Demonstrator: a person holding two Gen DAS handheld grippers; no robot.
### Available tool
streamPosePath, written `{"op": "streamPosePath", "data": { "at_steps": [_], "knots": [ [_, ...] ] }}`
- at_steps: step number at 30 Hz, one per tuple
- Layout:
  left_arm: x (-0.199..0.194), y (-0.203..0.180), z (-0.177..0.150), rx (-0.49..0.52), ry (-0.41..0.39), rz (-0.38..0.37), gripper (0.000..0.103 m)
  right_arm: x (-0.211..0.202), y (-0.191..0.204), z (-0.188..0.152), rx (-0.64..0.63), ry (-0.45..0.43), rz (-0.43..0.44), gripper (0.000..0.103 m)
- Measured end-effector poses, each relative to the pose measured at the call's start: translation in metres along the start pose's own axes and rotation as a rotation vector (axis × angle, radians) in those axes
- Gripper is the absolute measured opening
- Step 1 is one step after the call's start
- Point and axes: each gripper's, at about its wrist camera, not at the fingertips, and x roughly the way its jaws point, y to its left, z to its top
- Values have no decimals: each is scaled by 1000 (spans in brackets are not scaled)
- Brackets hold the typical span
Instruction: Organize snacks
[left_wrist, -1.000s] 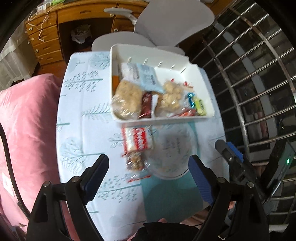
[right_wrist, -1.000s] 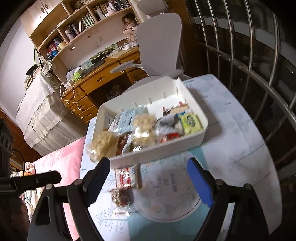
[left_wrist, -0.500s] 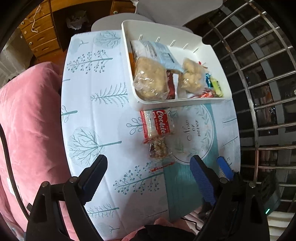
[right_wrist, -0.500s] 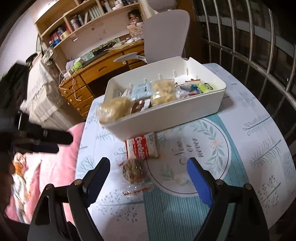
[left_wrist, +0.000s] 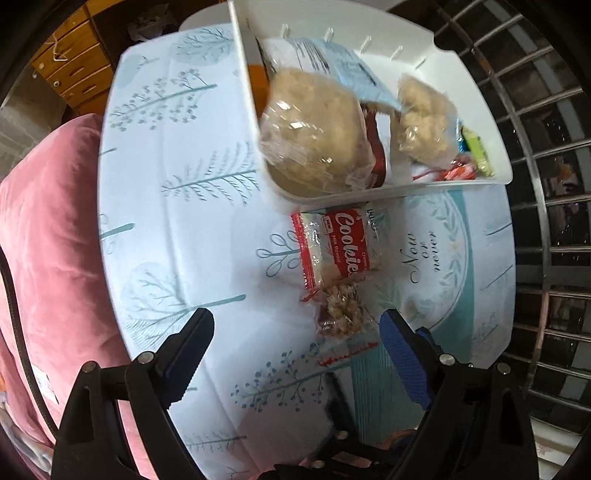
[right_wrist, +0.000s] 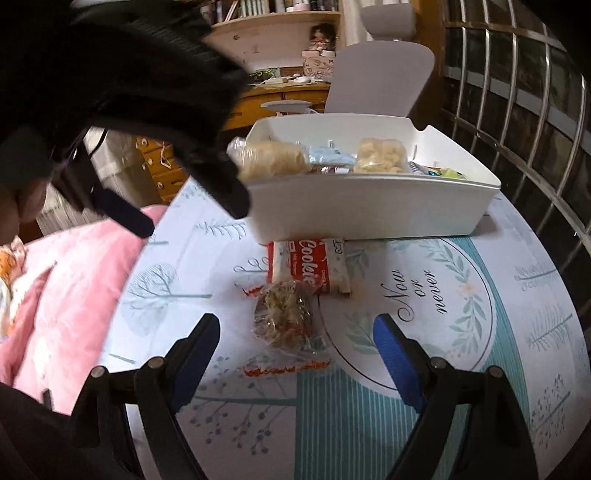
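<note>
both grippers' jaws wide, empty, above the clear-wrapped snack (right_wrist: 284, 317)

A pink cushion (left_wrist: 55, 236) is seen beside the table (left_wrist: 177, 206); a white chair (right_wrist: 380, 77) stands beyond.

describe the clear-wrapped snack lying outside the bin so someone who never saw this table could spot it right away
Find the white bin on the tree-print tablecloth. Just in front of it lies a red and white cookie pack, and the clear-wrapped snack lies against that pack's near end. Unlike the printed pack, its wrapper is see-through with red crimped ends, showing a lumpy brown nutty cluster.
</note>
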Motion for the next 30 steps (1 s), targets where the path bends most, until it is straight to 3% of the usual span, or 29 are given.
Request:
{"op": "streamPosePath", "data": {
  "at_steps": [11,15,22,30],
  "knots": [
    [52,-19,26,-7,43,18,91,27,13,-10,-92,32,41,83],
    [63,-29,33,3,40,52,91,34,11,-11,-102,47,56,74],
    [82,-37,45,-7,49,84,91,44,-3,-9,-49,75,144,69],
    [97,-52,65,-23,48,120,91,43,-14,-10,-72,95,202,62]
  ]
}}
